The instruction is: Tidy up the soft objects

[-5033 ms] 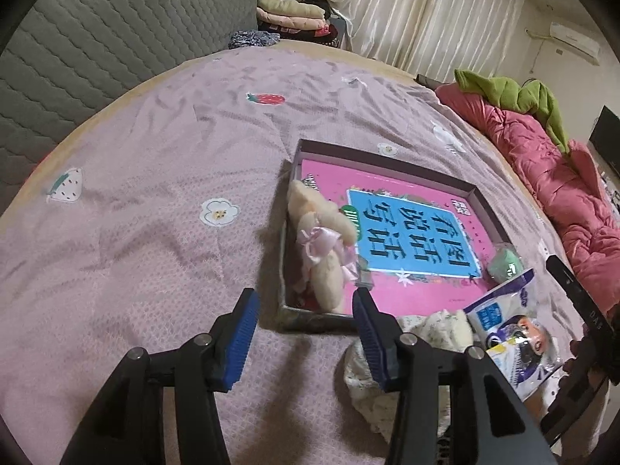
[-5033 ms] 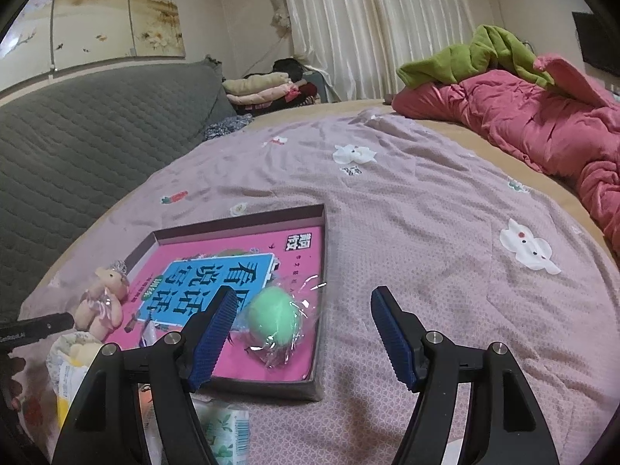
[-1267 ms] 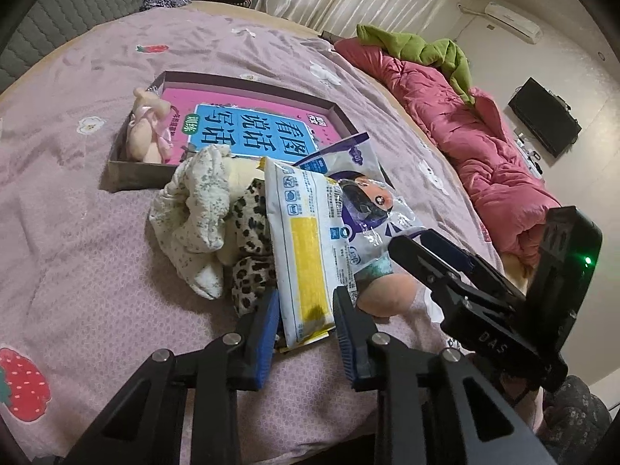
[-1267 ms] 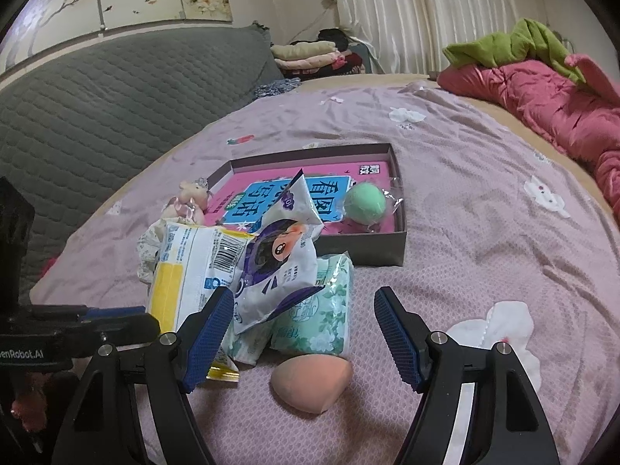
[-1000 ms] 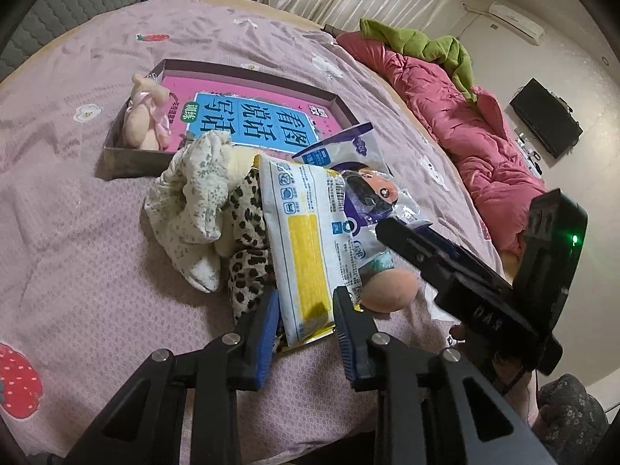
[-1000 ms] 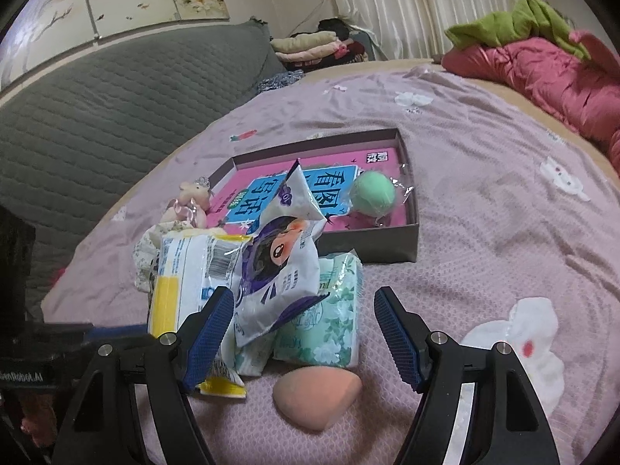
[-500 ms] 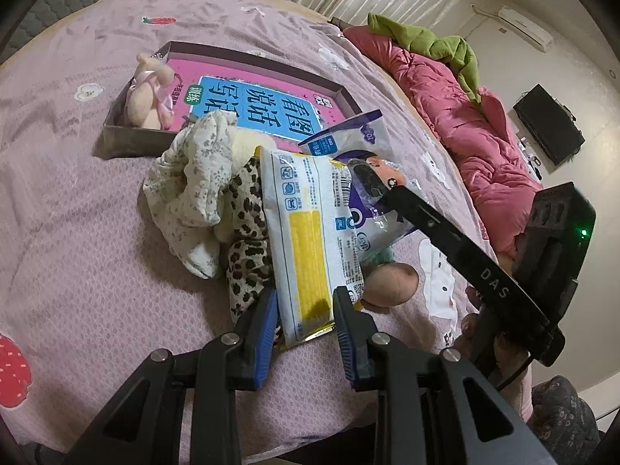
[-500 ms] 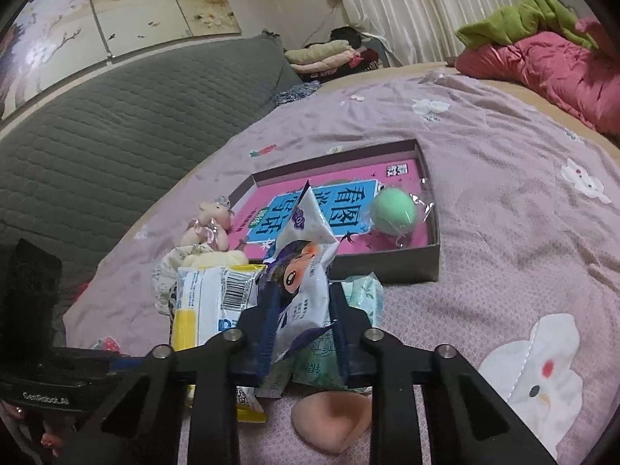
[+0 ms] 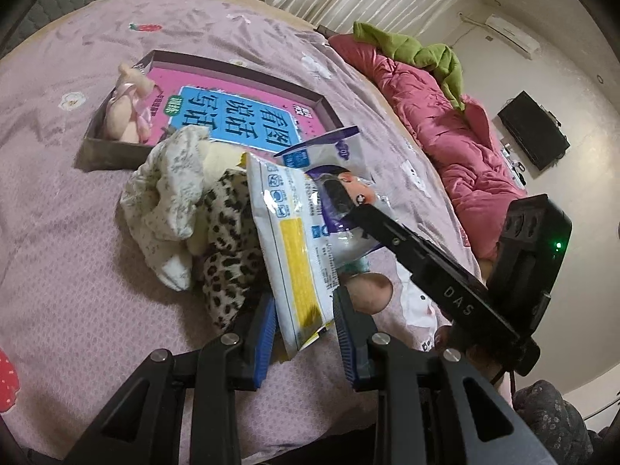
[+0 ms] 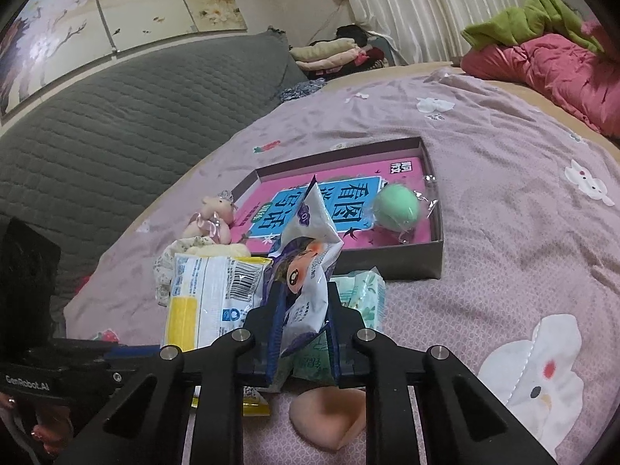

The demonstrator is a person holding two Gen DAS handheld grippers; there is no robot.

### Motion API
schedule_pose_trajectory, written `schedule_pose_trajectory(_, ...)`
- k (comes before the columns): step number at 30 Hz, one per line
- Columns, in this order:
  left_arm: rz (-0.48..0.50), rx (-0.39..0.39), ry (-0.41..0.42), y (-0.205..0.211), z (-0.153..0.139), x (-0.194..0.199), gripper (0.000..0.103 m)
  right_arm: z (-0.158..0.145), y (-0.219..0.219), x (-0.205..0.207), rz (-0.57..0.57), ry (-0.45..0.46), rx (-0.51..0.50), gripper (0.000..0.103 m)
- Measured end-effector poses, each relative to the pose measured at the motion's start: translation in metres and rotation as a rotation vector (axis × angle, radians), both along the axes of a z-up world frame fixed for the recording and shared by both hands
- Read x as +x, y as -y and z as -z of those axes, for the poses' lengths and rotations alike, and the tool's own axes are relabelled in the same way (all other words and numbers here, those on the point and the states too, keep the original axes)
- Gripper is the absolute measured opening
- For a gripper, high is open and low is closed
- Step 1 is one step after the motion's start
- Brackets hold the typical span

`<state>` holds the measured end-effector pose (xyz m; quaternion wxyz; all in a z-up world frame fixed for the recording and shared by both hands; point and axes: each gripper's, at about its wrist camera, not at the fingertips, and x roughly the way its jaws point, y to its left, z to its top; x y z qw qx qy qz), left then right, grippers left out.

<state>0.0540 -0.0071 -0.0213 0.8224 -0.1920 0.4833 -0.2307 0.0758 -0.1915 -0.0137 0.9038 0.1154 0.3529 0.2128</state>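
Pink bedsheet [image 10: 503, 240] with small cartoon prints fills both views, with a grey quilted headboard [image 10: 116, 124] at the upper left of the right wrist view.

At the bottom centre of that view the right gripper [image 10: 303, 335], wide open a second ago, is closing; its blue pads now squeeze the lower part of the white and purple cartoon packet [image 10: 306, 271], which stands up between them. The left gripper [image 9: 304, 321], bottom centre of its own view, has not changed: it is partly closed on the lower end of the yellow and white packet [image 9: 294, 248].

Just beside lie a green tissue pack [image 10: 364, 290], a peach sponge [image 10: 329, 414] and a leopard cloth [image 9: 228, 240].

Behind, mid-frame, the shallow box [image 10: 434, 201] holds a green ball [image 10: 397, 205] and a small plush [image 10: 213, 217].

I judge both packets are now ready for lifting to the box.
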Motion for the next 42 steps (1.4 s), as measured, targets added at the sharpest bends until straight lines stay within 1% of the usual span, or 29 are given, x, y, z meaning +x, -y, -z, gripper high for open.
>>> schedule_pose_trajectory(4, 0.011, -0.008, -0.003, 0.006, 0.000, 0.004, 0.029, -0.001, -0.004, -0.001, -0.022, 0.004, -0.011, 0.017)
schedule_pose_trajectory(11, 0.008, 0.019, 0.016, 0.015, 0.000, 0.008, 0.029, 0.002, -0.005, 0.001, -0.032, -0.011, -0.002, 0.016)
schedule_pose_trajectory(12, 0.006, 0.025, 0.017, 0.016, 0.000, 0.008, 0.028, 0.003, -0.005, 0.001, -0.033, -0.012, -0.006, 0.016)
schedule_pose_trajectory(13, 0.003, 0.029, 0.018, 0.016, 0.000, 0.008, 0.020, 0.002, -0.006, 0.001, -0.033, -0.008, -0.015, 0.016)
schedule_pose_trajectory(14, -0.004, 0.033, 0.023, 0.015, 0.000, 0.008, 0.016, 0.001, -0.007, 0.001, -0.033, -0.005, -0.022, 0.016)
schedule_pose_trajectory(17, -0.003, 0.039, 0.028, 0.015, -0.001, 0.009, 0.015, -0.001, -0.010, -0.001, -0.032, 0.014, -0.057, 0.015)
schedule_pose_trajectory(22, -0.005, 0.046, 0.059, 0.015, -0.005, 0.006, 0.013, -0.011, -0.012, -0.010, -0.022, 0.073, -0.109, 0.013)
schedule_pose_trajectory(32, -0.023, 0.049, 0.140, 0.010, -0.026, -0.001, 0.013, -0.026, -0.008, -0.018, 0.002, 0.128, -0.103, 0.010)
schedule_pose_trajectory(35, -0.035, 0.069, 0.177, 0.007, -0.036, -0.003, 0.013, -0.030, -0.009, -0.020, 0.000, 0.144, -0.106, 0.010)
schedule_pose_trajectory(42, -0.090, 0.059, 0.215, -0.009, -0.052, -0.002, 0.013, -0.035, -0.013, -0.019, -0.013, 0.144, -0.099, 0.009)
